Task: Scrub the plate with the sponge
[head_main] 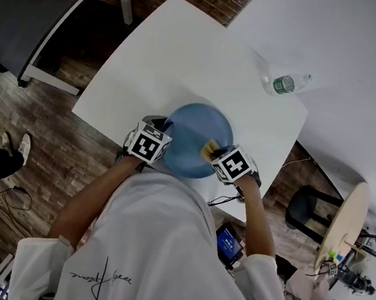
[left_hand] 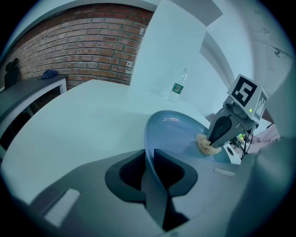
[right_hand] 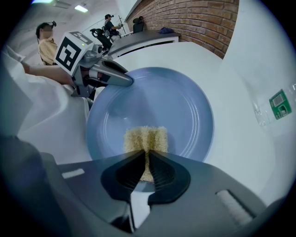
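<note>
the blue plate (head_main: pixel 193 134) sits on the white surface (head_main: pixel 172 56) near its front edge, just ahead of the person. the left claw (left_hand: pixel 149 155) is clenched on the plate's rim, which runs straight between its two jaws; in the head view that claw (head_main: pixel 165 138) meets the plate at its left side. the right claw (right_hand: pixel 147 155) points steeply down and is grasping the yellow sponge (right_hand: pixel 145 138), squeezed narrow between its jaws. the sponge presses against the plate's (right_hand: pixel 180 102) inner face, close to the rim nearest the person. from the left gripper view the sponge (left_hand: pixel 206 146) shows under the right claw's tips at the plate's (left_hand: pixel 173 132) far side. a clear bottle (head_main: pixel 286 83) with a green label lies on the surface, well apart from the plate, toward the far right.
</note>
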A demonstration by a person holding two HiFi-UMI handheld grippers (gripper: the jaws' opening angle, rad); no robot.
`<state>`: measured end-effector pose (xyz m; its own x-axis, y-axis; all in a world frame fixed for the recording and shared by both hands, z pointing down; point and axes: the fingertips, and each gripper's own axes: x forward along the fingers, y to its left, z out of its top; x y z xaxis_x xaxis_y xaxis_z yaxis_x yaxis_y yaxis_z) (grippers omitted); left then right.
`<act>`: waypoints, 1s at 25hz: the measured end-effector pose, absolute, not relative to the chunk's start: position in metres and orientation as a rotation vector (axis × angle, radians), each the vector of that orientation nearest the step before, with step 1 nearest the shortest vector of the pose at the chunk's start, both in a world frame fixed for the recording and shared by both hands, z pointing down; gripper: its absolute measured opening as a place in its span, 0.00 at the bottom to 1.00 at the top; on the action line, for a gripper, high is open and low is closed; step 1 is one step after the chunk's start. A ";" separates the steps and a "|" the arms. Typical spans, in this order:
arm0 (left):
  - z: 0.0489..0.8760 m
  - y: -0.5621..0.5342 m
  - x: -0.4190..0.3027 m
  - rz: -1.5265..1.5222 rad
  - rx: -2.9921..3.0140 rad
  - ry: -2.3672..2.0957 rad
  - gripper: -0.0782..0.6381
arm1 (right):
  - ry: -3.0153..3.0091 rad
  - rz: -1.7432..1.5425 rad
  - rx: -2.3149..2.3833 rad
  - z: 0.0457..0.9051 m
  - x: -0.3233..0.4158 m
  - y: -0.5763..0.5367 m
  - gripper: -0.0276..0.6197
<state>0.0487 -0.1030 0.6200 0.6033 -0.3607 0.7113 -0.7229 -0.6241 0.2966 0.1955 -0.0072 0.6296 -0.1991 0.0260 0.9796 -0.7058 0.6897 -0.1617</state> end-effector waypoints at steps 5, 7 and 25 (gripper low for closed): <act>0.620 -0.103 0.048 0.828 2.254 -0.853 0.21 | -1.636 0.705 0.567 0.629 0.197 -0.011 0.09; 0.620 -0.103 0.048 0.829 2.254 -0.854 0.21 | -1.629 0.676 0.570 0.629 0.197 -0.014 0.09; 0.619 -0.102 0.046 0.827 2.258 -0.860 0.21 | -1.669 0.559 0.598 0.625 0.177 -0.031 0.09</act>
